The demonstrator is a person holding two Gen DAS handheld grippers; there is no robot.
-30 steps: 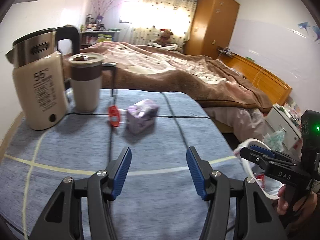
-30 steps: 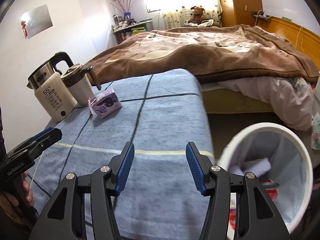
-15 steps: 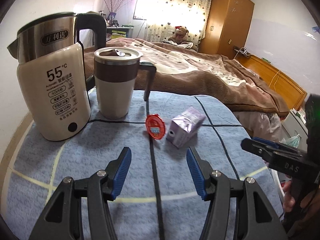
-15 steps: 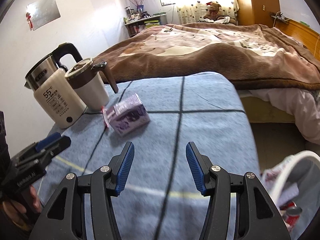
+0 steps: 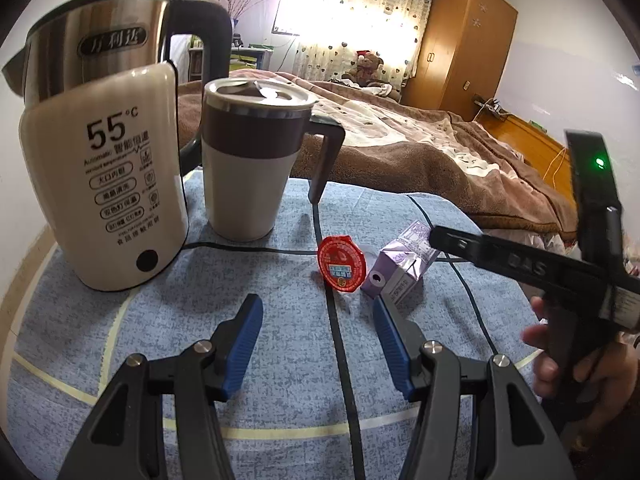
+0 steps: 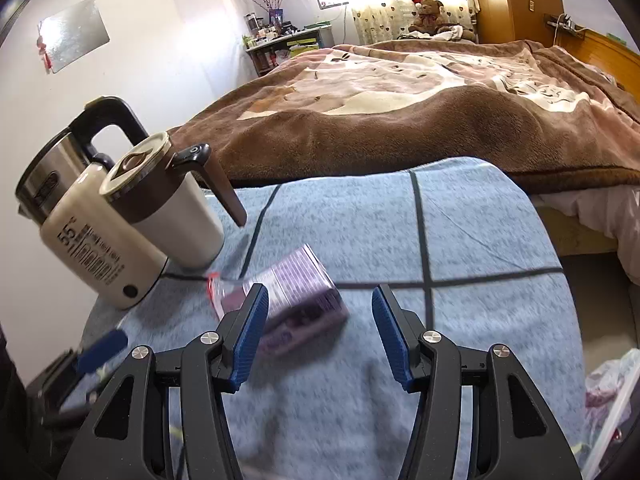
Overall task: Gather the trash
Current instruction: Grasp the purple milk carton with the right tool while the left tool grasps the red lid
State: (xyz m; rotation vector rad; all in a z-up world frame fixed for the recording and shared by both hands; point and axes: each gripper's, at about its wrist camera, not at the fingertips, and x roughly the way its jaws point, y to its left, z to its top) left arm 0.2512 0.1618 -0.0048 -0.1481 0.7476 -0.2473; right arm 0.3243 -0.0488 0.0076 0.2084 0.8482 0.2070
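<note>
A small purple drink carton [image 5: 402, 262] lies on its side on the blue checked cloth [image 5: 280, 344], with a red round foil lid [image 5: 341, 264] standing just left of it. My left gripper [image 5: 318, 320] is open and empty, a short way in front of the lid. My right gripper [image 6: 318, 320] is open and empty, with the carton [image 6: 298, 306] lying just ahead between its blue fingertips, nearer the left one. The right gripper also shows in the left wrist view [image 5: 436, 236], reaching over the carton from the right.
A cream electric kettle [image 5: 100, 168] and a lidded mug with a dark handle [image 5: 252, 160] stand at the back left, with a black cord [image 5: 240, 248] across the cloth. A bed with a brown blanket [image 6: 400, 112] lies behind. A bag-lined bin [image 6: 612, 392] sits at the lower right.
Both grippers have moved forward toward the carton and the lid. The right gripper has swung left, away from the bin, and now reaches the carton. Both stay open.
</note>
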